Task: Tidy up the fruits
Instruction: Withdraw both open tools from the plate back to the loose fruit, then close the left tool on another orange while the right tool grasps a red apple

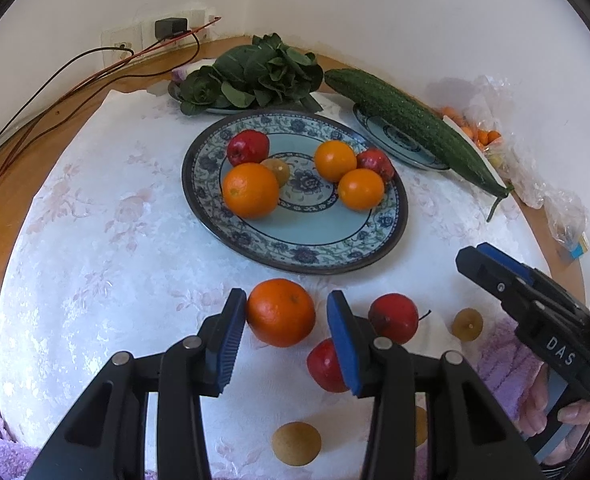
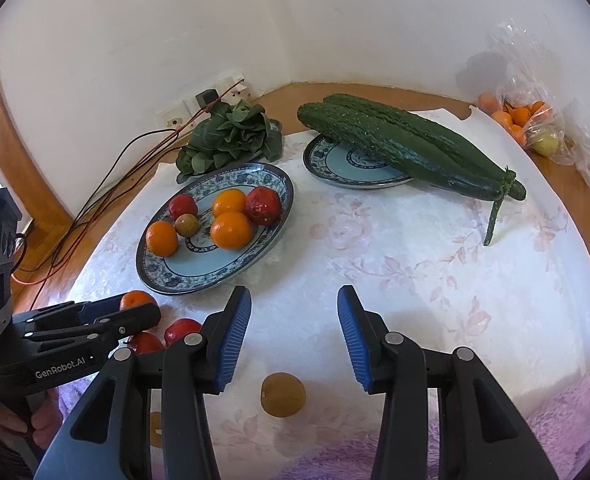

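A blue patterned plate holds three oranges, two red fruits and a small brownish fruit. In front of it on the white cloth lie an orange, two red fruits and two small brown fruits. My left gripper is open, its pads on either side of the loose orange without touching it. My right gripper is open and empty above a brown fruit.
Two large cucumbers lie across a second plate. Leafy greens sit at the back on a dish. Cables run along the left. A plastic bag of fruit lies at the right. A purple towel is in front.
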